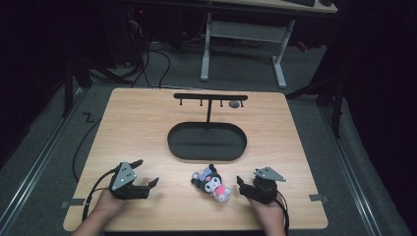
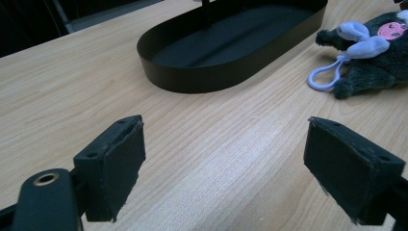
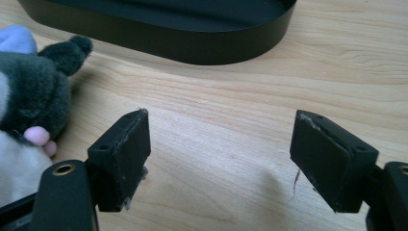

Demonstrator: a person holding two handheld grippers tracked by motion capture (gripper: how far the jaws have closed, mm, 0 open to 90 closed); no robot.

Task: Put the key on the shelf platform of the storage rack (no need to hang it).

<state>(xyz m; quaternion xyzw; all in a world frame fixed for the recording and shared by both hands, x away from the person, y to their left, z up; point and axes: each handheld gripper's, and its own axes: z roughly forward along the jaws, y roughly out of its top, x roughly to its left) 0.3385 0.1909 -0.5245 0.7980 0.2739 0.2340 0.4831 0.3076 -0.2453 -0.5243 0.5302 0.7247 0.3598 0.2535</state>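
Plush keychain toy (image 1: 212, 183) lies on the wooden table (image 1: 137, 128) between the two grippers, at about 6 o'clock from the black oval tray (image 1: 207, 141). Left gripper (image 1: 147, 173) is at the toy's 9 o'clock, jaws spread wide, holding nothing. Right gripper (image 1: 240, 182) is just beside the toy at 3 o'clock, jaws also apart and empty.

Step in hand looks like the first grab. Best bet: pinch the lilac loop (image 2: 326, 77) or the body's middle, then lift straight (loop likely goes on the hook rack (image 1: 210, 98) at the tray's 12 o'clock).

Toy is soft, fuzzy, dark fur with pink and lilac patches, and will squash under the pads. Tray is matte, smooth, low-walled. Tabletop is light woodgrain. Jaw pads (image 3: 125, 159) are worn black foam.
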